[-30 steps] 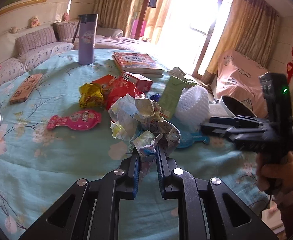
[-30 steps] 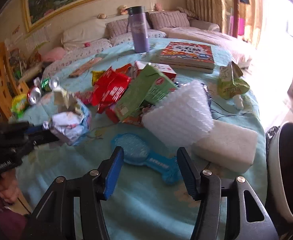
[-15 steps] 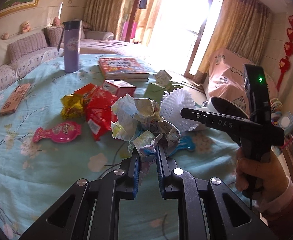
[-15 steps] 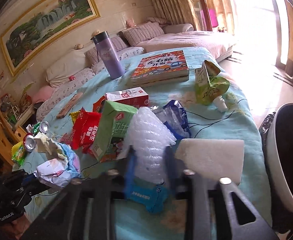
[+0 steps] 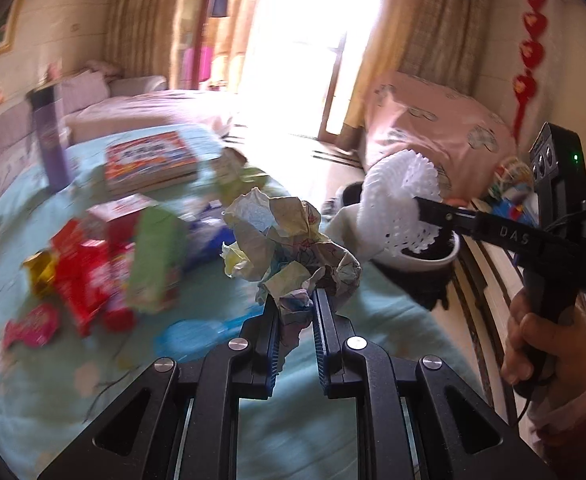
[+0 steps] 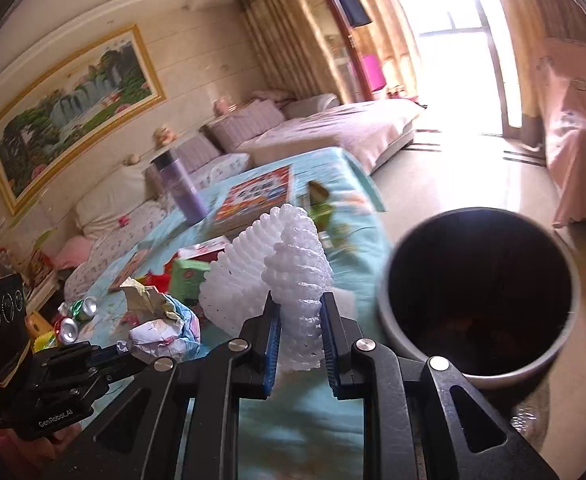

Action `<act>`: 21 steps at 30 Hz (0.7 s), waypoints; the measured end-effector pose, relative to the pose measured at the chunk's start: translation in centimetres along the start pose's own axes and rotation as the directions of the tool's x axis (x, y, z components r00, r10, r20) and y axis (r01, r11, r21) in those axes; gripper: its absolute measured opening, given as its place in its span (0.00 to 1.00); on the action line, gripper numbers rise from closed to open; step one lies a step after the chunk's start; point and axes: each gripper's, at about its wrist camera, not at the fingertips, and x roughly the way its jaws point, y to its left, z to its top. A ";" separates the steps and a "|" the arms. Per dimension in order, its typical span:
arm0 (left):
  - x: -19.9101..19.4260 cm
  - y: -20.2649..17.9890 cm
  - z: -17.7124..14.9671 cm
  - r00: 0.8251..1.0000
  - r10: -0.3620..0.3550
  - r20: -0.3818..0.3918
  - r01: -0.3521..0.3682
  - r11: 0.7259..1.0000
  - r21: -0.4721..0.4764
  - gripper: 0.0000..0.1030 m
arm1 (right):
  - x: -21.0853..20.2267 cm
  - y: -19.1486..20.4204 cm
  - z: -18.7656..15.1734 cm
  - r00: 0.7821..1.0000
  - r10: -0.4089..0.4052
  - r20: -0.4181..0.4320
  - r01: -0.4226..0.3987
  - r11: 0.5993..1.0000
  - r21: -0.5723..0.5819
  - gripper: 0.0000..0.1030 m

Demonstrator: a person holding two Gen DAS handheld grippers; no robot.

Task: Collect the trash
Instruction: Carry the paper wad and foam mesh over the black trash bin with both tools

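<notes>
The left claw [image 5: 296, 300] pinches crumpled paper [image 5: 289, 240] above the bench [image 5: 313, 420], while the right claw [image 6: 300, 304] clamps white foam net [image 6: 289, 256] beside the bin [image 6: 481, 292].

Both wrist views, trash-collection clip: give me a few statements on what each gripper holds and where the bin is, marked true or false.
1. The left gripper is shut on the crumpled paper. True.
2. The right gripper is empty. False: it grips the white foam net.
3. The trash bin has a dark inside and a pale rim. True.
4. The purple bottle lies on its side. False: it stands upright on the table.
5. The foam net is already in the bin. False: it is in the gripper.
</notes>
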 end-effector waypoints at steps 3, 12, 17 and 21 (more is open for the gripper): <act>1.7 -1.6 0.9 1.000 -0.026 -0.015 0.026 0.999 0.033 0.14 | -1.5 -2.6 0.3 0.999 -0.040 0.019 0.039 0.998 0.039 0.18; 5.4 -3.8 2.5 0.998 -0.054 -0.041 0.057 0.995 0.078 0.14 | -0.5 -6.9 -0.5 0.999 -0.052 -0.004 0.052 0.991 0.127 0.19; 5.0 -4.2 3.2 0.998 -0.048 -0.029 0.050 0.996 0.079 0.14 | -0.3 -7.7 -0.6 0.999 -0.033 0.009 0.031 0.988 0.151 0.19; 4.4 -4.6 3.9 0.999 -0.048 0.001 0.048 0.996 0.075 0.14 | -1.3 -8.4 0.1 0.998 -0.043 0.038 0.037 0.987 0.155 0.19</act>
